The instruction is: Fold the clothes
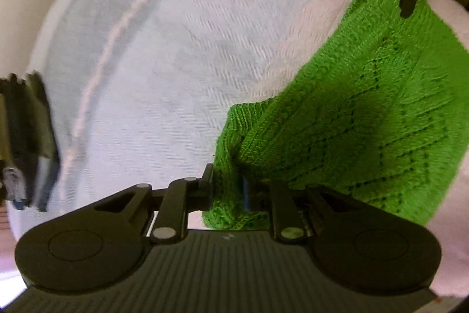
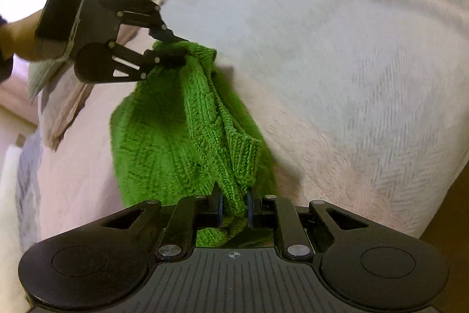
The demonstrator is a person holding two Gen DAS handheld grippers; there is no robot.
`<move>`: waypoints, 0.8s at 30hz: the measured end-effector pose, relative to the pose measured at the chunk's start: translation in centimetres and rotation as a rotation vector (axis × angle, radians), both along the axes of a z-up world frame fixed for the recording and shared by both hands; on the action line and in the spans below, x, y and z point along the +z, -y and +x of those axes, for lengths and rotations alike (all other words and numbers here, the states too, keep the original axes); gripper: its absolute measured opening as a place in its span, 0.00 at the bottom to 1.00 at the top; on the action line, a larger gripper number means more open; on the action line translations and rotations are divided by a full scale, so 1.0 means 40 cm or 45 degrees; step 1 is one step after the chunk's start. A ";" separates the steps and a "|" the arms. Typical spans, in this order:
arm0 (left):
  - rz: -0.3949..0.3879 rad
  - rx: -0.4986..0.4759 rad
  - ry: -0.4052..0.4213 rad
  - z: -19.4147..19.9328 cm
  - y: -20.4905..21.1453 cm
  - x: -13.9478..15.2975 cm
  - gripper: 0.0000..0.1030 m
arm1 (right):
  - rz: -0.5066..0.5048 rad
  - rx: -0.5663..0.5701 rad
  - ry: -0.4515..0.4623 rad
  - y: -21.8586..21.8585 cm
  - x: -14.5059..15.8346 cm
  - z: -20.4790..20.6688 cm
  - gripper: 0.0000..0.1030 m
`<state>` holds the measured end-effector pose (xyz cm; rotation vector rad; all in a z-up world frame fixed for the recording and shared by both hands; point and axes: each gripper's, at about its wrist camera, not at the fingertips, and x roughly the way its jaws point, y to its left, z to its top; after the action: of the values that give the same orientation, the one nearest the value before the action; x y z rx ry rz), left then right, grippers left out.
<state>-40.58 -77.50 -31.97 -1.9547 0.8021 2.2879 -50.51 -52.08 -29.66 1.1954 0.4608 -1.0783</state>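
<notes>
Green cable-knit sweater hangs pinched in left gripper and right gripper.

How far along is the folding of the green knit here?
Done: nothing looks folded flat yet. In hand: the left tongs and right tongs each pinch an edge of the green knit, lifted above the pale bedspread. Left: laying it down and folding.

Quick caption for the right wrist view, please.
Right gripper and left gripper each pinch the green knit garment above the pale bedspread.
</notes>
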 end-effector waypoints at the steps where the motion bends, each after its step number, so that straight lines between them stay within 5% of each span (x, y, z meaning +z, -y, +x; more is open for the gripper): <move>1: 0.005 0.013 0.004 -0.006 0.012 -0.017 0.20 | 0.017 -0.008 0.013 0.005 -0.009 -0.011 0.11; 4: 0.029 0.081 -0.018 -0.008 0.041 -0.023 0.27 | 0.057 -0.031 0.044 0.010 -0.012 -0.037 0.15; 9: 0.076 0.335 -0.128 0.050 0.096 0.089 0.36 | 0.058 -0.118 -0.073 -0.008 0.036 -0.065 0.41; 13: 0.065 0.582 -0.228 0.148 0.098 0.180 0.34 | -0.077 -0.128 -0.246 -0.053 0.134 -0.053 0.41; 16: 0.173 0.777 -0.328 0.227 0.054 0.224 0.34 | -0.180 -0.043 -0.245 -0.065 0.188 -0.005 0.41; 21: 0.364 0.964 -0.402 0.283 -0.023 0.156 0.34 | -0.169 0.065 -0.171 -0.002 0.137 0.064 0.41; 24: 0.372 1.025 -0.379 0.293 -0.048 0.081 0.36 | -0.069 0.107 -0.218 0.038 0.064 0.068 0.41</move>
<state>-28.87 -75.58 -28.73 -2.0491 -0.4205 2.9165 -47.77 -53.61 -27.09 1.0318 0.6054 -1.1185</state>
